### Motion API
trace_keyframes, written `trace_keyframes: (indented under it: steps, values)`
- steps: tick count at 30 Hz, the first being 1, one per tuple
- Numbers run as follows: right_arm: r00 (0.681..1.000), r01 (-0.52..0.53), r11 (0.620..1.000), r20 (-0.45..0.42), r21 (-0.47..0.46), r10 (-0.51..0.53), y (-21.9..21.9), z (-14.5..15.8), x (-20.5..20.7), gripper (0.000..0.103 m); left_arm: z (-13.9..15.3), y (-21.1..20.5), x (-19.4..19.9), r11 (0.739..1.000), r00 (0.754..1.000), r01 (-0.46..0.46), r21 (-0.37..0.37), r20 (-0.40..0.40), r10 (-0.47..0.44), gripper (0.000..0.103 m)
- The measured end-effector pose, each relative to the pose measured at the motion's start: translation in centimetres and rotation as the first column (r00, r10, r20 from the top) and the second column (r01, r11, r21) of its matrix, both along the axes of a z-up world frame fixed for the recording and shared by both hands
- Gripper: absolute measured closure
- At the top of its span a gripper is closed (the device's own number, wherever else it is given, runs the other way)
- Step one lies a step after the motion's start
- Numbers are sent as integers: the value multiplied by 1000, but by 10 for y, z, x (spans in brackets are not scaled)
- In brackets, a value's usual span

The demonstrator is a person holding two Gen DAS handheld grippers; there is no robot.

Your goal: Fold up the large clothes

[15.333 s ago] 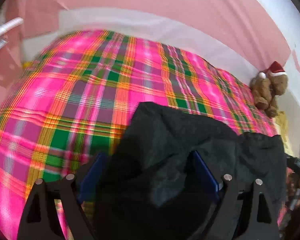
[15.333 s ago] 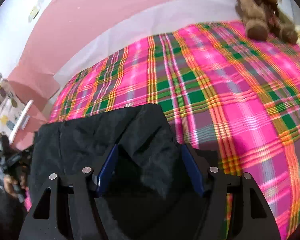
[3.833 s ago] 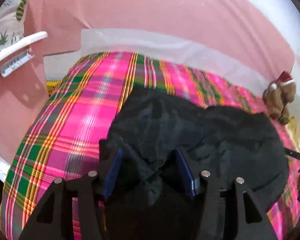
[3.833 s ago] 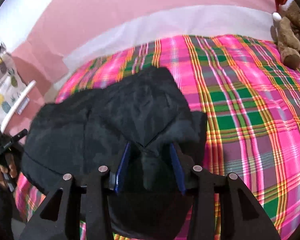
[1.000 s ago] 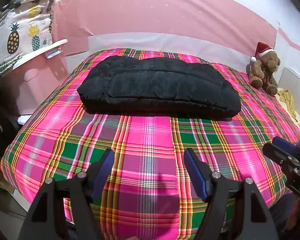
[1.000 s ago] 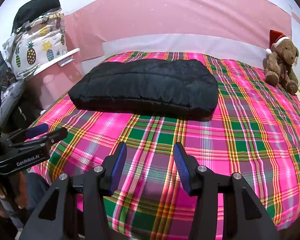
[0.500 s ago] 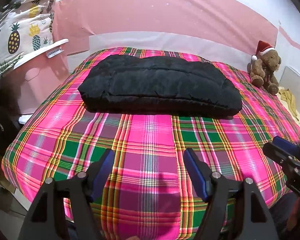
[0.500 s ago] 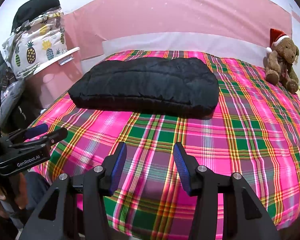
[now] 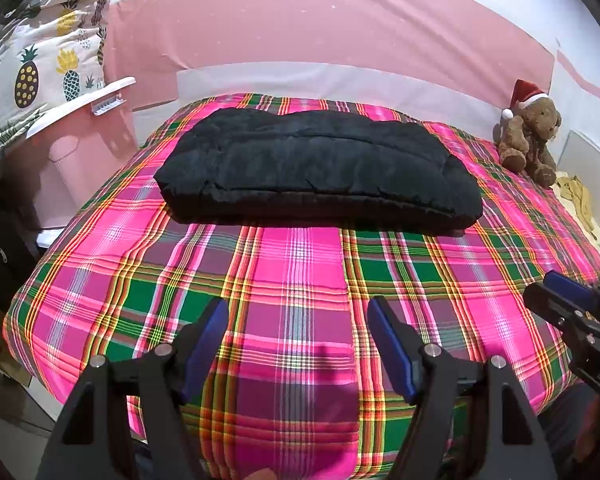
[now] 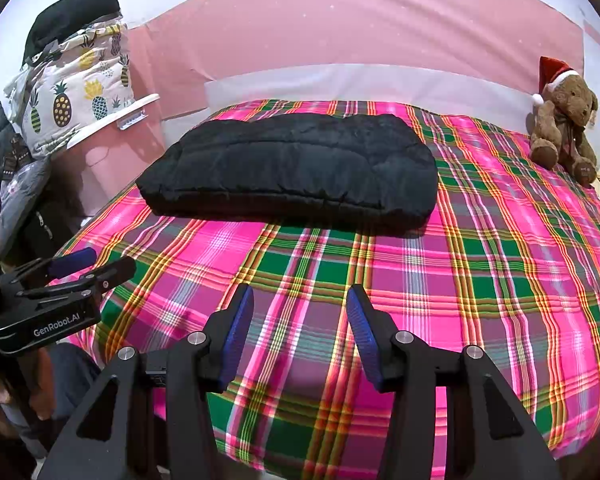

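Garment status: black padded jacket folded into a thick bundle, lying across far half of plaid bed cover, well apart from both tools. Left gripper spread wide, empty, held near bed's front edge. Right gripper likewise spread, empty. Fold judged complete. Risk: padded layers may spring apart if left unpressed; any re-grip on top layer alone would likely peel fold open.

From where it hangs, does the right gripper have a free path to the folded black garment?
Probably yes: the right gripper is open, and only bare plaid bedspread lies between it and the folded black garment.
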State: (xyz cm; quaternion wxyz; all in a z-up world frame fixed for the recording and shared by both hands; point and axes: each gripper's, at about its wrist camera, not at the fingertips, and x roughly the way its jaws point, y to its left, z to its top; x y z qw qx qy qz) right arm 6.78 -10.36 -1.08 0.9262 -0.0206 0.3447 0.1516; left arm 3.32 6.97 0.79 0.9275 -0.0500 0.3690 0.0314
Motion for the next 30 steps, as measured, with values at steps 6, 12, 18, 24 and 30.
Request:
trace_keyframes:
  steps: [6,12,18,24,30]
  values:
    - [1000,-3,1000,1,-1,3,-1,0,0,54,0,1,0,1000,1000,1,0,-1,-1,29]
    - [1000,-1,1000,-1,-1,1,0,-1,-1,54,-1,2,1,1000,1000,-1,7,-1,1,29]
    - [1000,-1,1000,0,-3,1,-1,-1,0,54,-1,1,-1,1000,1000,-11,19,-2,11,29]
    - [1000,0,1000,-3,-5,0,-1,-2,-1,54,-2,1,0,1000,1000,-18,19,-8,18,29]
    - [1000,0,1000,-4,-4,-1,-1,-2,-1,54,-3,2,0,1000,1000,-21,15,-7,21,29]
